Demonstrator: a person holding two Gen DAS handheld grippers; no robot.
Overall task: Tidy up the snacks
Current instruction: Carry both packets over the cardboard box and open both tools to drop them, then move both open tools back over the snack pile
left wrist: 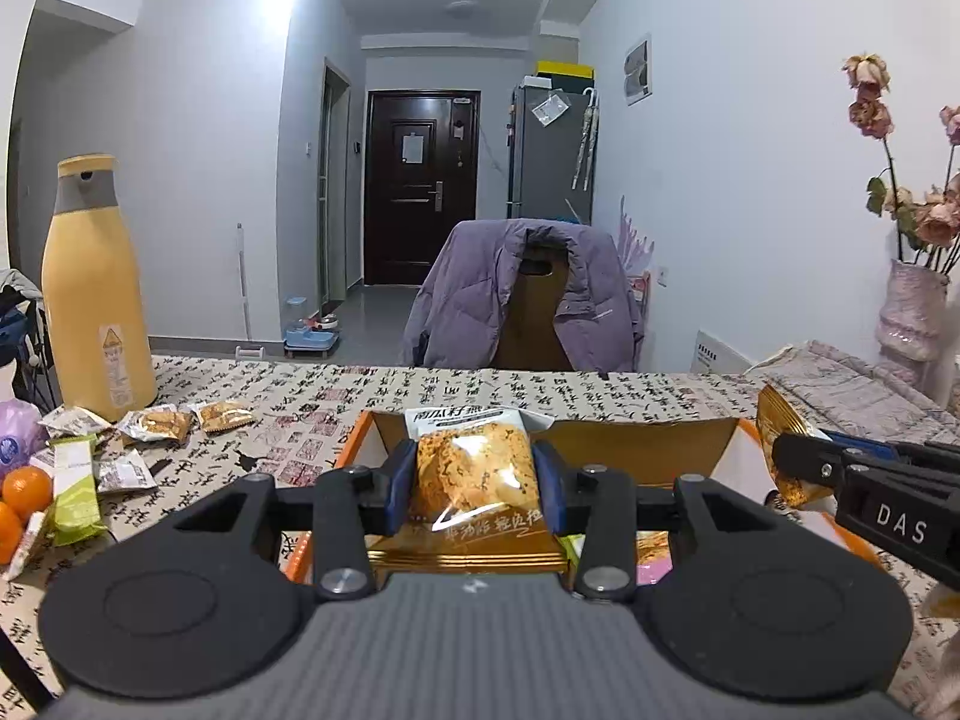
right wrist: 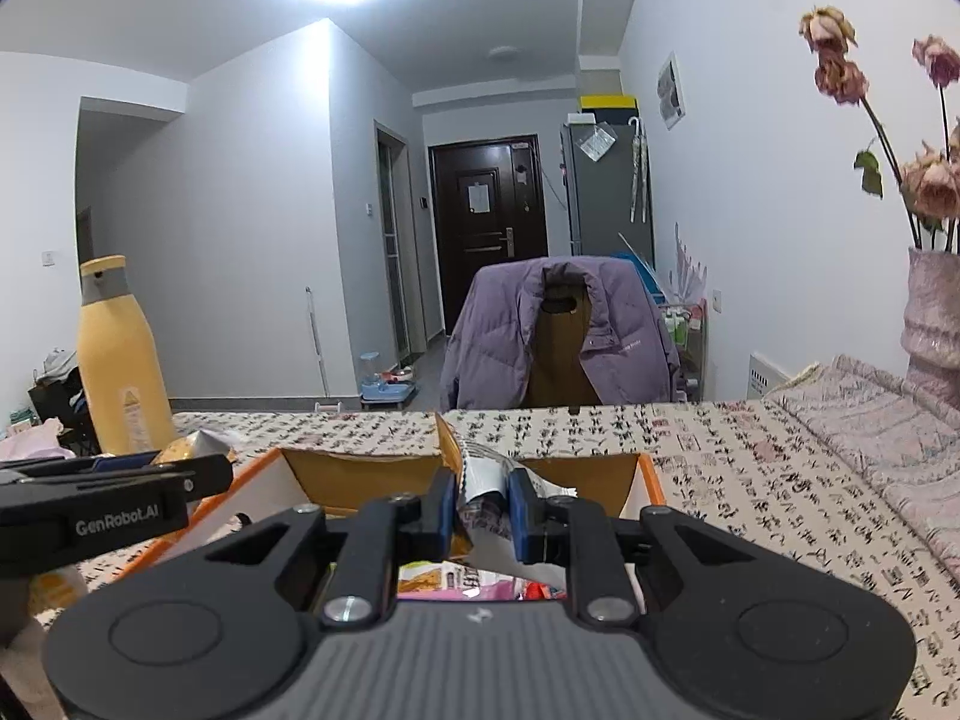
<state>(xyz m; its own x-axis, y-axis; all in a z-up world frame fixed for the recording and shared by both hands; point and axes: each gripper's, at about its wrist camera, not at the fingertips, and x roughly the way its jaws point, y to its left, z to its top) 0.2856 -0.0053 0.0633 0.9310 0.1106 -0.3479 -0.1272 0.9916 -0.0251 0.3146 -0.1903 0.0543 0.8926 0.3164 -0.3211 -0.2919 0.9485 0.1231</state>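
My left gripper (left wrist: pixel 474 480) is shut on a clear-wrapped golden cracker packet (left wrist: pixel 474 468) and holds it above the open orange-and-white cardboard box (left wrist: pixel 648 450). My right gripper (right wrist: pixel 485 510) is shut on a crumpled silver-and-gold snack packet (right wrist: pixel 486 474) over the same box (right wrist: pixel 360 468), which holds several colourful packets (right wrist: pixel 474 582). The right gripper also shows at the right of the left wrist view (left wrist: pixel 798 456), with its gold packet (left wrist: pixel 780 432). The left gripper shows at the left of the right wrist view (right wrist: pixel 210 468).
Loose snack packets (left wrist: pixel 162 423), a green packet (left wrist: pixel 75 489) and oranges (left wrist: pixel 24 492) lie left of the box on the calligraphy-print tablecloth (left wrist: pixel 312 408). A tall yellow bottle (left wrist: pixel 96 294) stands far left. A pink vase with dried roses (right wrist: pixel 936 324) stands at right. A chair with a purple jacket (left wrist: pixel 522 294) is behind the table.
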